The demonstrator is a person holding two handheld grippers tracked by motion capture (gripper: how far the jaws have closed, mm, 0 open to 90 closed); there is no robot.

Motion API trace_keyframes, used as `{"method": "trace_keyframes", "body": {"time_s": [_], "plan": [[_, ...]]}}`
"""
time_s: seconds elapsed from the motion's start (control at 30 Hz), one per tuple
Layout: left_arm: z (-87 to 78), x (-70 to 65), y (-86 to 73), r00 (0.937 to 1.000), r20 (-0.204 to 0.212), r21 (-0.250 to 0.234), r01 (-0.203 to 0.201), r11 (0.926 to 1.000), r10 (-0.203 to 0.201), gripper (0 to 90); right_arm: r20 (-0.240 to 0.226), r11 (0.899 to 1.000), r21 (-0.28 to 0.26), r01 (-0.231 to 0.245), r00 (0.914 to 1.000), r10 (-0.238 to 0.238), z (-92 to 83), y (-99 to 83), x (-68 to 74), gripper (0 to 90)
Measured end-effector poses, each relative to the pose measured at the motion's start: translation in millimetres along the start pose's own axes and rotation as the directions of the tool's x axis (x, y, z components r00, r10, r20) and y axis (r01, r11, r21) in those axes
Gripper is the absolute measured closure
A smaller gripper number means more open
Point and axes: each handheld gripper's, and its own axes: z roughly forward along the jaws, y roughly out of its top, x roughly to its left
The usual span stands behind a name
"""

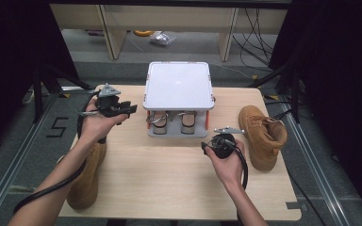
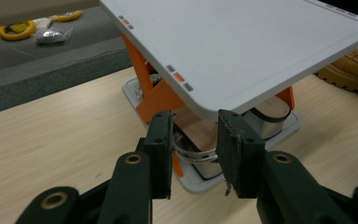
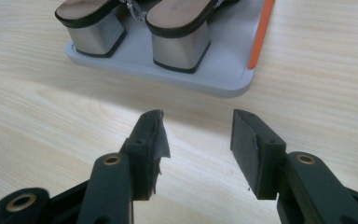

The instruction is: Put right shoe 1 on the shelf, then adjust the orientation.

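1. The pair of heeled sandals (image 3: 135, 28) already sits on the bottom tier of the grey rack (image 1: 178, 84).
2. Left tongs (image 2: 195, 149) and right tongs (image 3: 196, 140) gape empty beside the rack.
3. Two tan boots (image 1: 263, 134) flanking the rack look like what's left.

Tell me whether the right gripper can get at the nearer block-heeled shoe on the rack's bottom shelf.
Probably yes: the right gripper is open, facing the shoe's heel, with bare table between; the rack's top overhangs but leaves the front open.
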Motion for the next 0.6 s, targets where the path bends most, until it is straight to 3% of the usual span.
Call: {"method": "trace_keyframes", "body": {"time_s": [0.03,0.2,0.27,0.3,0.5,0.53,0.57,0.6], "plan": [[0.0,0.0,0.0,1.0,0.0,0.0,0.0,1.0,0.0,65.2,-0.015,1.0,-0.008,-0.003,0.9999,0.003,0.1,-1.4,-0.7,53.5],[-13.4,6.2,-10.2,0.999,-0.015,-0.008,0.041,0.9991,-0.041,64.0,0.001,1.0,-0.011,0.006,1.0,-0.006,-2.3,-4.4,-3.4,52.1],[-18.2,6.7,-13.5,0.9985,-0.019,-0.011,0.052,0.9986,-0.052,63.8,-0.002,0.999,-0.003,-0.032,0.9995,0.032,-3.3,-6.2,-0.4,51.9],[-18.2,6.7,-13.5,0.9985,-0.019,-0.011,0.052,0.9986,-0.052,63.6,-0.002,1.0,-0.018,0.008,1.0,-0.008,-3.1,-6.5,-3.4,51.8],[-34.6,9.7,-30.6,0.9937,-0.035,-0.013,0.107,0.9942,-0.107,61.3,-0.023,1.0,-0.027,0.009,0.9997,-0.009,-5.3,-9.7,-6.3,50.7],[-37.5,9.7,-32.8,0.9927,-0.038,-0.017,0.114,0.9934,-0.114,60.7,-0.034,0.999,-0.024,-0.036,0.9988,0.035,-6.0,-11.7,-3.3,50.6],[-40.4,10.1,-34.7,0.9928,-0.042,-0.017,0.112,0.9935,-0.113,60.5,-0.024,1.0,-0.03,0.002,0.9997,-0.002,-6.7,-12.8,-6.4,50.5],[-43.3,10.6,-36.7,0.9926,-0.044,-0.016,0.112,0.9935,-0.113,60.0,-0.024,0.999,-0.034,0.009,0.9997,-0.01,-6.9,-14.8,-7.6,50.4]]}}
